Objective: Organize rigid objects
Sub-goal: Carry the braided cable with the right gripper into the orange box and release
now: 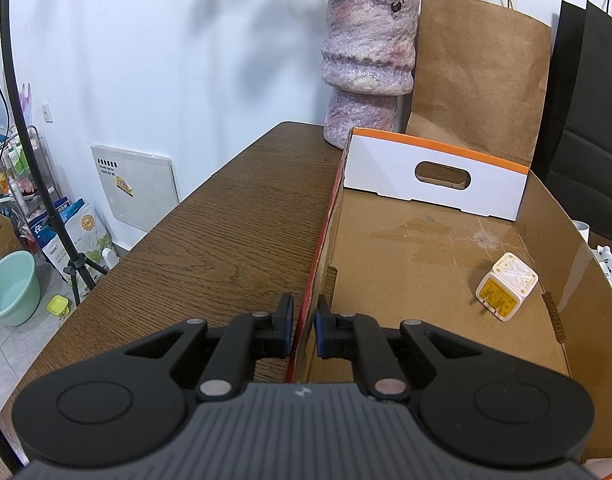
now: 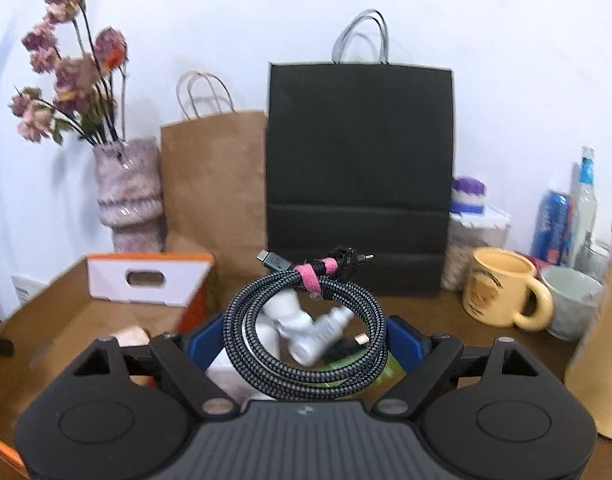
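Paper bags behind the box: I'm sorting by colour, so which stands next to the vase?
The brown paper bag; it stands right beside the mottled pink vase, while the black paper bag stands on its far side.

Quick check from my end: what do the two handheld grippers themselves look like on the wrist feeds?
The left gripper and right gripper look identical: matte black bodies with a ribbed grey centre plate bearing a small pale logo, round black discs each side, angled black linkages with silver pivot pins, and blue-padded fingers. No cables, hands or sleeves show.
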